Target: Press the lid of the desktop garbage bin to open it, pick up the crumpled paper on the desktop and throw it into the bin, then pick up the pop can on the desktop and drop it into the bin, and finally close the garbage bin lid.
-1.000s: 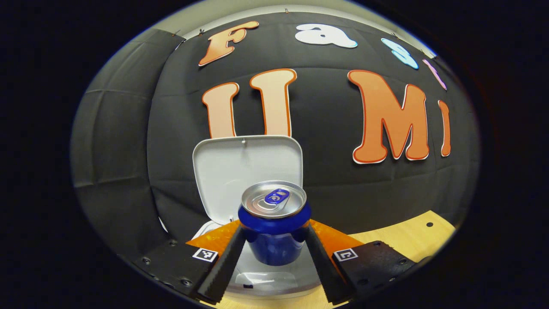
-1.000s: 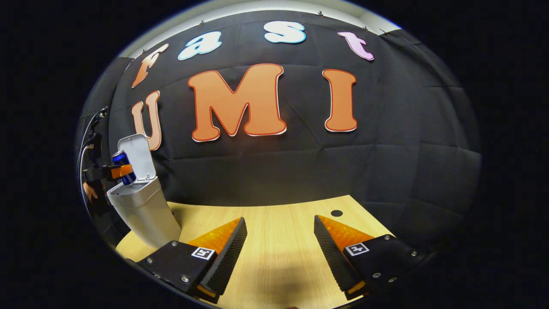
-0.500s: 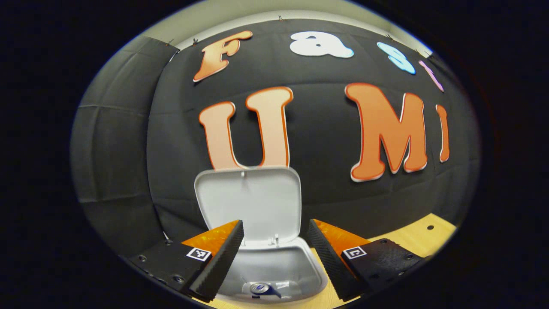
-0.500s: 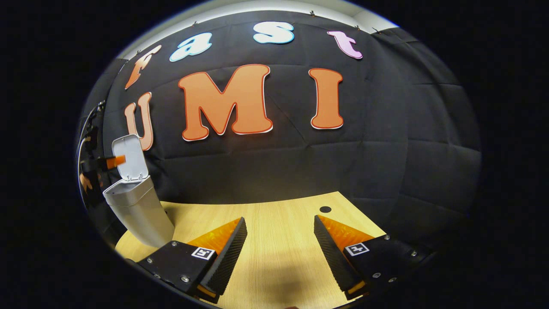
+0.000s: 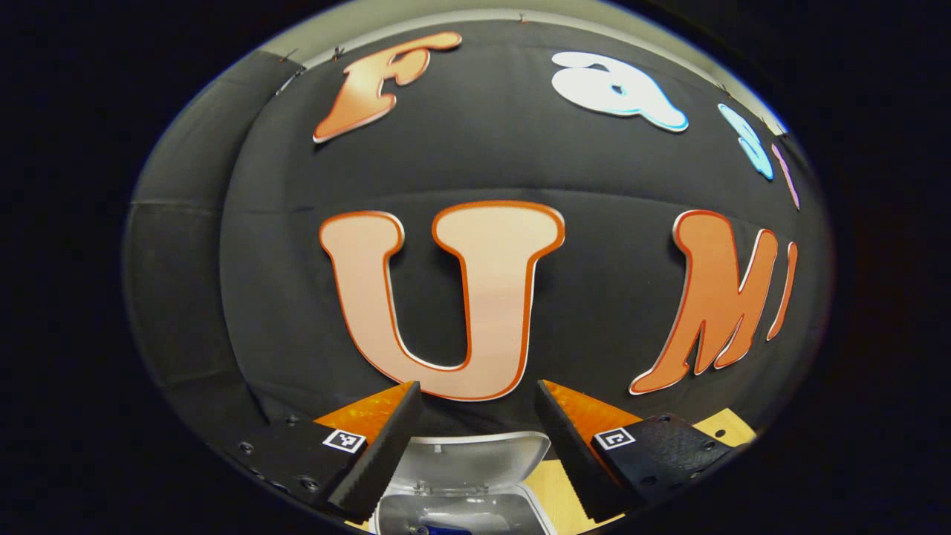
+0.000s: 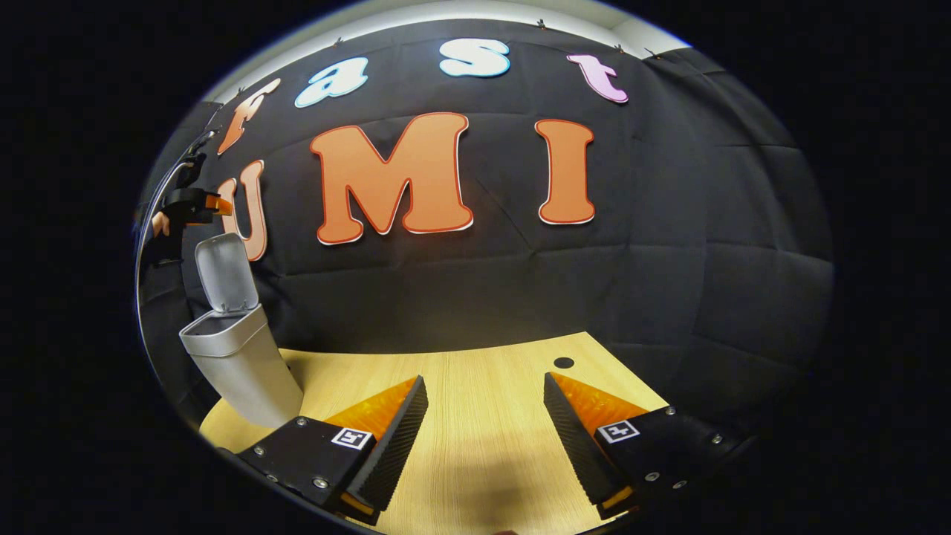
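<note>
1. Desktop (image 6: 483, 431): the wooden surface lies under and ahead of the right gripper, with a small dark hole (image 6: 563, 362) beyond the tip of its right-hand finger. This is unchanged from half a second ago.
2. Garbage bin (image 6: 241, 360): it stands far to the left of the right gripper, at the desk's left edge, lid (image 6: 225, 273) raised and upright. In the left gripper view the bin's open mouth (image 5: 461, 513) now sits at the very bottom, directly below and between that gripper's fingers. Half a second ago it took up much more of the view, so the left gripper has risen.
3. Left gripper (image 5: 475, 446): fingers set wide apart, nothing between them. The right gripper view shows it above the lid's top edge (image 6: 195, 212), whereas earlier it was level with the lid.
4. Right gripper (image 6: 483, 438): fingers spread apart and empty, low over the desktop; position matches the earlier frame.
5. Pop can (image 5: 438, 529): a sliver of blue shows inside the bin, below the left gripper. One second ago that gripper held it clamped over the opening.
</note>
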The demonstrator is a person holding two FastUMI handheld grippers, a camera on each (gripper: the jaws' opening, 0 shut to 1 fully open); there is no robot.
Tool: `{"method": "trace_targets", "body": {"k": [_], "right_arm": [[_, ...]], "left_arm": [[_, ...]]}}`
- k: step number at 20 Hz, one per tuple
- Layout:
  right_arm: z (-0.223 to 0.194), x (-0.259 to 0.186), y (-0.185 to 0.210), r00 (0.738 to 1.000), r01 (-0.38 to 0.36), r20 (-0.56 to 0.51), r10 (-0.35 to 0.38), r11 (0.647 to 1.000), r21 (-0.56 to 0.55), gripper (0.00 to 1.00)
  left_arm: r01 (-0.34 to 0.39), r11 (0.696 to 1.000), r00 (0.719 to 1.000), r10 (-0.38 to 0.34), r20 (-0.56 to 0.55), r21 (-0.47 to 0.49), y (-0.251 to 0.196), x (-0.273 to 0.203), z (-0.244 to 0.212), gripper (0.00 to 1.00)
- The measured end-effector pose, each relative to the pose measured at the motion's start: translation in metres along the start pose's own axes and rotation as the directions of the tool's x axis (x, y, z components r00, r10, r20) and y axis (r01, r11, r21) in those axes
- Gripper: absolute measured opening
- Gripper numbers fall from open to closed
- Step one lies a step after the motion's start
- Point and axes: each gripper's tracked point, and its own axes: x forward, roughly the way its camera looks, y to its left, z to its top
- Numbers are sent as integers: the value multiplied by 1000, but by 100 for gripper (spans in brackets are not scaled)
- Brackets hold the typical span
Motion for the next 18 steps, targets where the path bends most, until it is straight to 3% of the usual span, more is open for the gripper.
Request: {"method": "trace_targets", "body": {"k": [5, 6, 10, 11, 13, 14, 18], "right_arm": [[-3, 0, -5, 1000, 14, -3, -14, 1000, 15, 94], [-3, 0, -6, 1000, 16, -5, -16, 1000, 17, 94], [-6, 0, 0, 1000, -4, -9, 4, 1000, 22, 94], [-7, 1, 0, 1000, -6, -11, 6, 1000, 21, 94], [-9, 1, 4, 1000, -19, -14, 19, 1000, 24, 94], [-9, 0, 5, 1000, -28, -12, 28, 999, 24, 94], [-12, 1, 4, 999, -37, -24, 37, 999, 11, 94]], "left_arm": [[7, 1000, 988, -5, -157, 16, 10, 10, -41, 96], [0, 1000, 993, 1, -118, 6, 10, 9, -35, 97], [14, 1000, 989, -12, -149, 17, 2, -23, -50, 96], [28, 1000, 982, -26, -188, 4, -1, -32, -66, 96], [51, 997, 916, -67, -397, -50, -6, -58, -131, 96], [21, 999, 893, -35, -448, -35, 2, -67, -159, 97], [-14, 999, 876, -1, -483, -29, 2, -89, -213, 100]]}}
